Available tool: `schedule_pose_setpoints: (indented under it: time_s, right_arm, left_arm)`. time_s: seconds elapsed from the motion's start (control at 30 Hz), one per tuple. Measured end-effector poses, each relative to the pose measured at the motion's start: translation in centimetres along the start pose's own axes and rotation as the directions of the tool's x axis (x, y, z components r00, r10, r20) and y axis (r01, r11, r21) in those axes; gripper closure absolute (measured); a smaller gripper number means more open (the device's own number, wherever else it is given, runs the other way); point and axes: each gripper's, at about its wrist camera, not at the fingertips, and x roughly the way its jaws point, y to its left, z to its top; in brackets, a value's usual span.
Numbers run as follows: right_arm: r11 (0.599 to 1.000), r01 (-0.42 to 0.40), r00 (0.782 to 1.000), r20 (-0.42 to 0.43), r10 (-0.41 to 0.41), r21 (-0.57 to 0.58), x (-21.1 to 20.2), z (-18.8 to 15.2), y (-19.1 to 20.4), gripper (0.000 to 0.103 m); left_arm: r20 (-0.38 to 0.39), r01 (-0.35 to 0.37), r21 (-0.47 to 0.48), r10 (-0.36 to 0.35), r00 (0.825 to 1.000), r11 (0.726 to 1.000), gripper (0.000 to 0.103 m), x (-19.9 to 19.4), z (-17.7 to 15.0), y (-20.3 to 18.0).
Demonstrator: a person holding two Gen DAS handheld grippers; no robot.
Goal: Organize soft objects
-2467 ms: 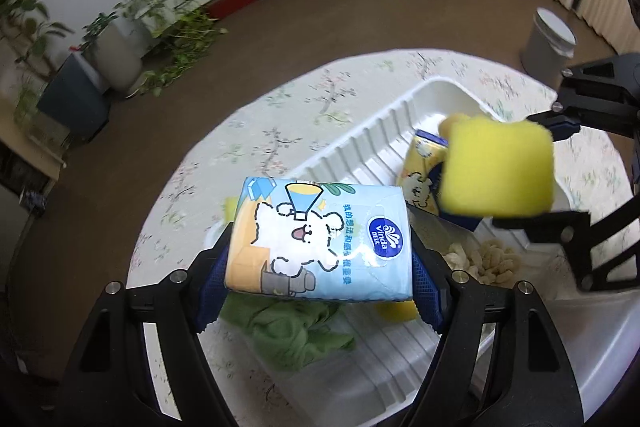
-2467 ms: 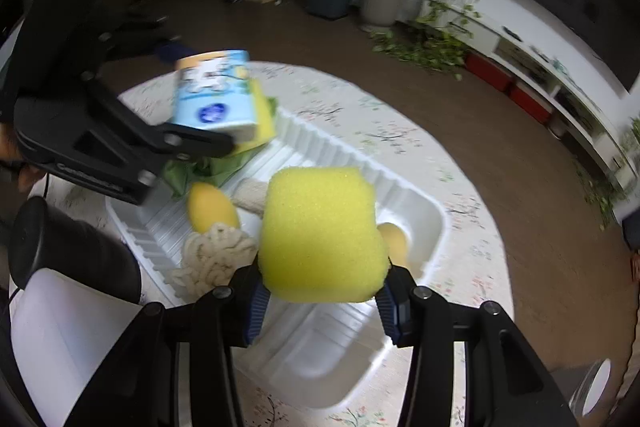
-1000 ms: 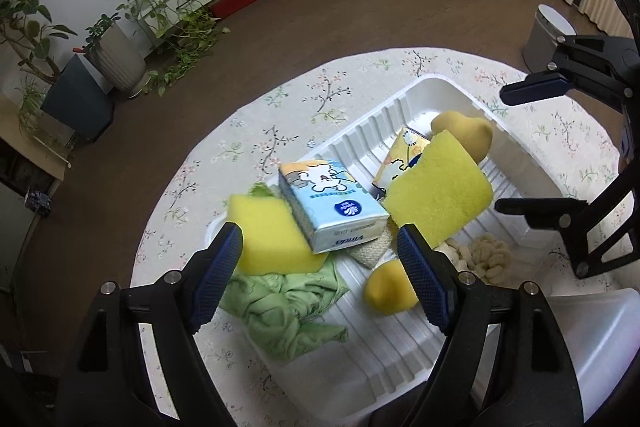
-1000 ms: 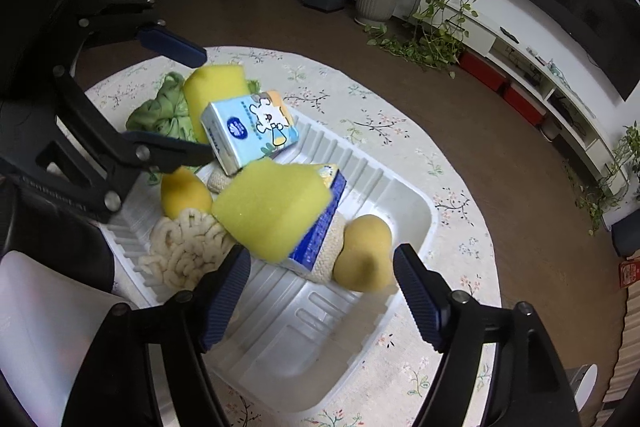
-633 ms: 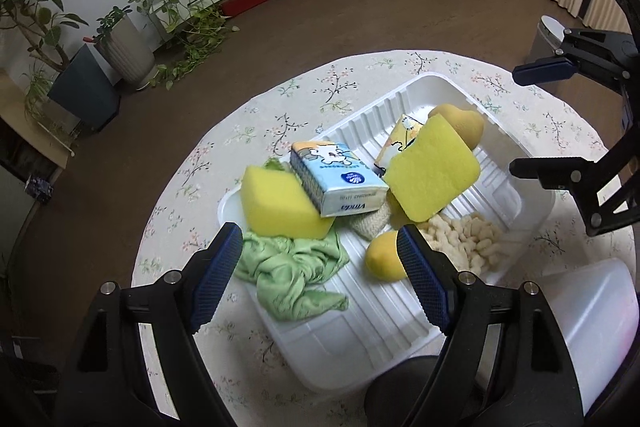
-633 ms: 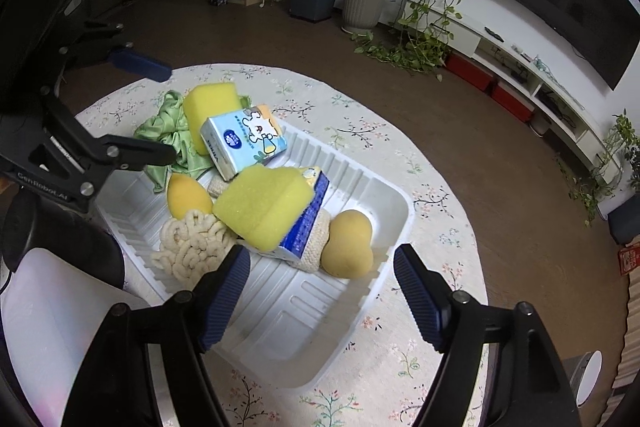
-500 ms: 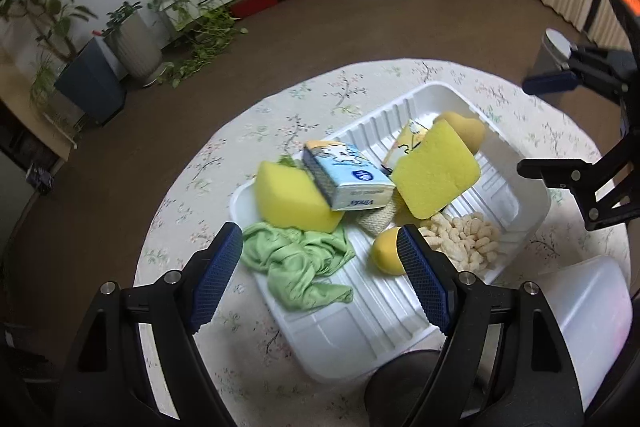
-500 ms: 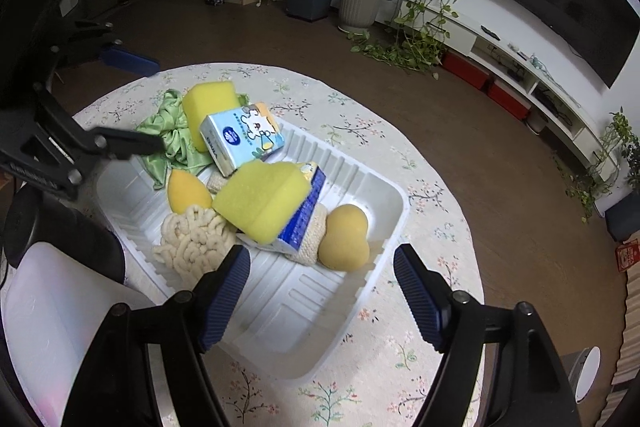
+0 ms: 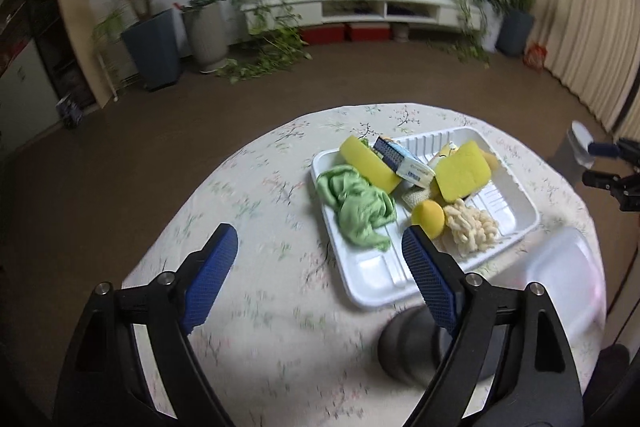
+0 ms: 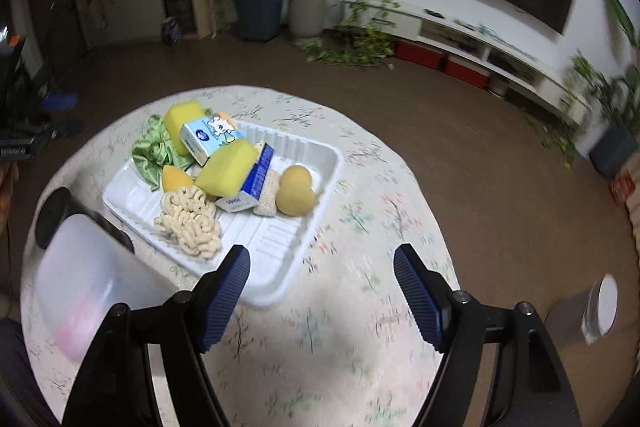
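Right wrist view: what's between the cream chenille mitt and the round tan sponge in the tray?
In the right wrist view, a blue tissue pack lies between the chenille mitt and the tan sponge, with a beige knitted pad tucked under it.

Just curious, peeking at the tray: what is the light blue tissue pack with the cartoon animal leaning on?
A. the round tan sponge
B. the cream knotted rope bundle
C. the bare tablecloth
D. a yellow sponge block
D: the tissue pack rests tilted against the yellow sponge block at the tray's far corner, beside the green cloth.
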Motion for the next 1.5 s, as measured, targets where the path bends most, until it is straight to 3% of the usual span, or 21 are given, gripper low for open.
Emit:
schedule_pose_setpoints:
  time_s: [0.3,0.4,0.47,0.7,0.93,1.07,1.3,1.5]
  right_arm:
    - [0.984,-0.038,0.997,0.075,0.026,0.172,-6.0,-6.8,0.5,0.023]
    - [0.973,-0.063,0.994,0.097,0.042,0.223,-7.5,-9.3,1.8,0.023]
    - [0.96,-0.078,0.994,0.098,0.054,0.268,-8.2,-11.1,2.8,0.022]
    - [0.921,-0.094,0.995,0.063,0.075,0.378,-9.1,-17.2,8.1,0.022]
    - [0.957,-0.074,0.986,0.166,0.028,0.279,-12.7,-20.6,15.9,0.022]
    - [0.98,-0.041,0.964,0.267,-0.013,0.197,-16.0,-21.9,19.6,0.022]
    - [0.988,0.025,0.915,0.395,-0.085,0.154,-20.1,-23.0,22.6,0.011]
    - [0.984,0.048,0.909,0.401,-0.114,0.169,-20.6,-22.9,22.9,0.005]
  left_arm:
    - [0.104,-0.012,-0.078,0.02,0.994,0.997,0.019,-6.8,-7.3,-1.4]
    - [0.138,-0.012,-0.099,0.026,0.99,0.995,0.018,-8.9,-9.5,-2.5]
    - [0.159,-0.005,-0.121,0.025,0.987,0.993,0.011,-9.9,-10.9,-3.4]
    - [0.196,0.067,-0.161,-0.034,0.98,0.985,0.01,-12.5,-15.5,-6.9]
    - [0.232,0.077,-0.191,-0.031,0.972,0.979,0.01,-15.0,-19.8,-9.4]
    - [0.261,0.074,-0.23,-0.012,0.965,0.97,0.004,-16.9,-22.4,-10.0]
    - [0.31,0.034,-0.203,0.031,0.95,0.979,0.004,-19.3,-24.6,-11.9]
    - [0.345,-0.018,-0.172,0.078,0.935,0.985,0.0,-20.8,-24.1,-13.1]
